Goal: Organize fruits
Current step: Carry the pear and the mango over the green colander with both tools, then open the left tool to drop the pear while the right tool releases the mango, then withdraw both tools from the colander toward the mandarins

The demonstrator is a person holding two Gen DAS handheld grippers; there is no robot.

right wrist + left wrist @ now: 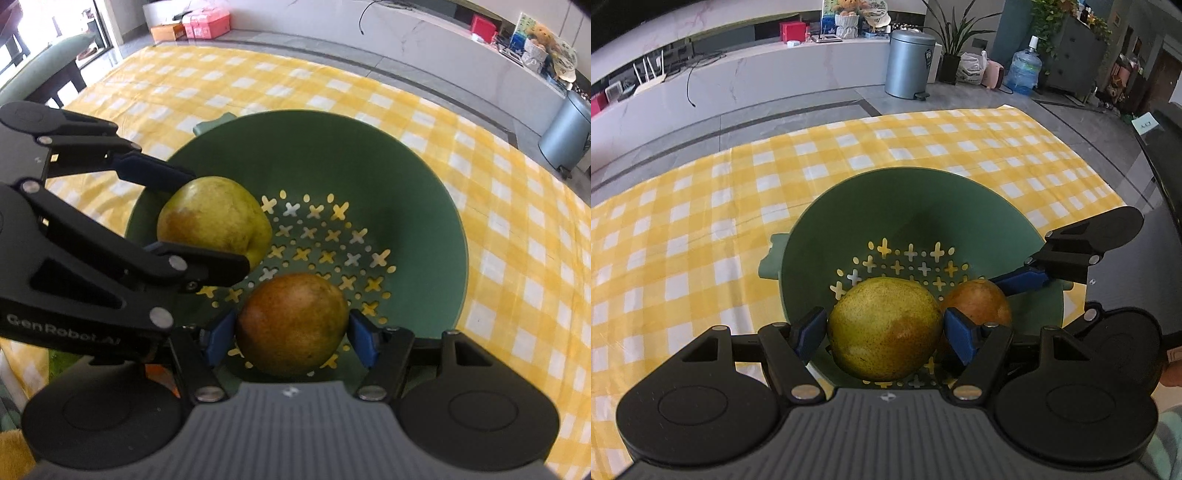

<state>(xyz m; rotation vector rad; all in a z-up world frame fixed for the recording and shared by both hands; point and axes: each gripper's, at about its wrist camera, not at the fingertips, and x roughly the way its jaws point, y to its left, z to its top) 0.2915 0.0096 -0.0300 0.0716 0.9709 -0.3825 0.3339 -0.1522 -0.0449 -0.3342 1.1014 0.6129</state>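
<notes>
Two fruits are seen inside a green colander (424, 229) that stands on a yellow-and-white checked tablecloth (517, 221). The larger, yellow-green pear (884, 328), freckled and with a russet blush low on one side, is gripped by the left gripper (884, 334), whose blue pads are pressed against its two flanks. The smaller, reddish-brown pear (291, 325), duller and more orange in tone, is clasped in the same way by the right gripper (291, 334). Both fruits are held low in the bowl, over its perforated floor of cross-shaped and round holes; whether they rest on that floor or hang just above it cannot be told. In the left wrist view the two fruits appear just beside each other, perhaps touching; in the right wrist view a strip of perforated floor is seen between them.

The task is judged to be near its end for these two fruits: both have been brought into the colander, and only the release of each grip and the withdrawal of the grippers seems to be left. No further fruit is seen on the cloth, so nothing more can be said to remain.

The colander is placed toward the near edge of the cloth, with a small handle (772, 258) projecting from its left rim. Beyond the far edge of the table, a grey pedal bin (910, 64) is seen on the floor
</notes>
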